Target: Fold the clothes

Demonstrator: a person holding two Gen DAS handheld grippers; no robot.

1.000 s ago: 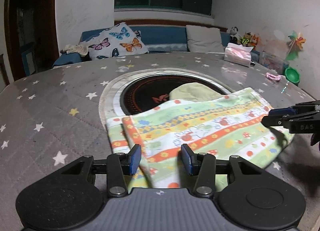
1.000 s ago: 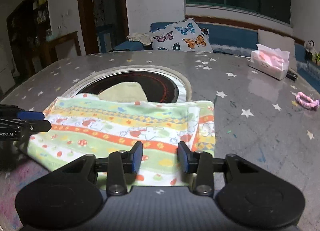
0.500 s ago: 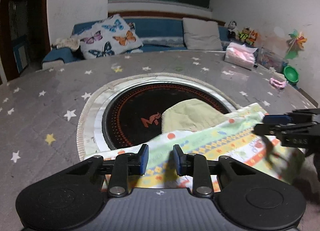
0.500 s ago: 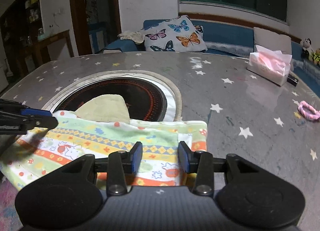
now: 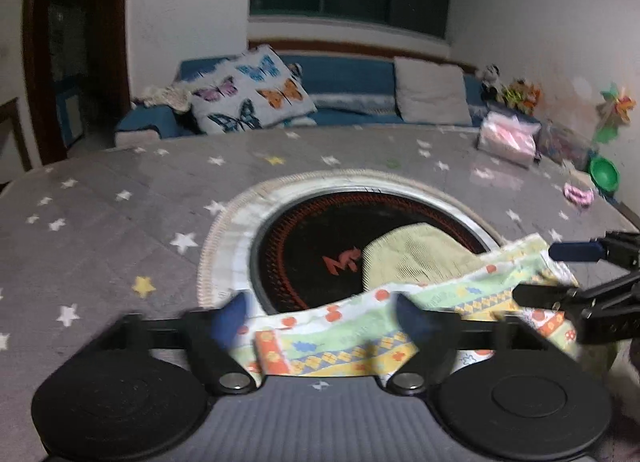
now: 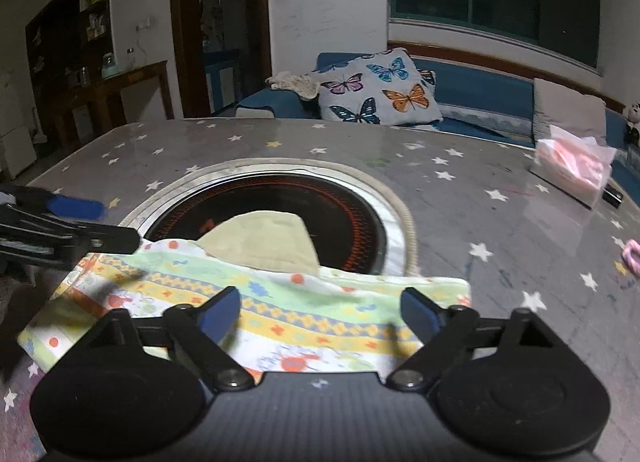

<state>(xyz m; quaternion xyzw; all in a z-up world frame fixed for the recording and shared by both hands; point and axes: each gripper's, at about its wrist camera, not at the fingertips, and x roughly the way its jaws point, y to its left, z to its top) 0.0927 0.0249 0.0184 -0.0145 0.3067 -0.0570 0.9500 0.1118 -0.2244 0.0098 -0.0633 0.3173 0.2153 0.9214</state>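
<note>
You were opening the jaws of both the left gripper point(image 5: 320, 316) and the right gripper point(image 6: 320, 308), pinching nothing, probably to release the patterned cloth point(image 6: 280, 302), which lay folded on the starred table point(image 6: 500, 222) beside the round cooktop point(image 6: 340, 198).

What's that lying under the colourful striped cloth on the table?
A pale yellow-green cloth pokes out from under the striped cloth, resting on the round black cooktop set into the table. How far it reaches underneath is hidden, as is the table surface beneath.
</note>
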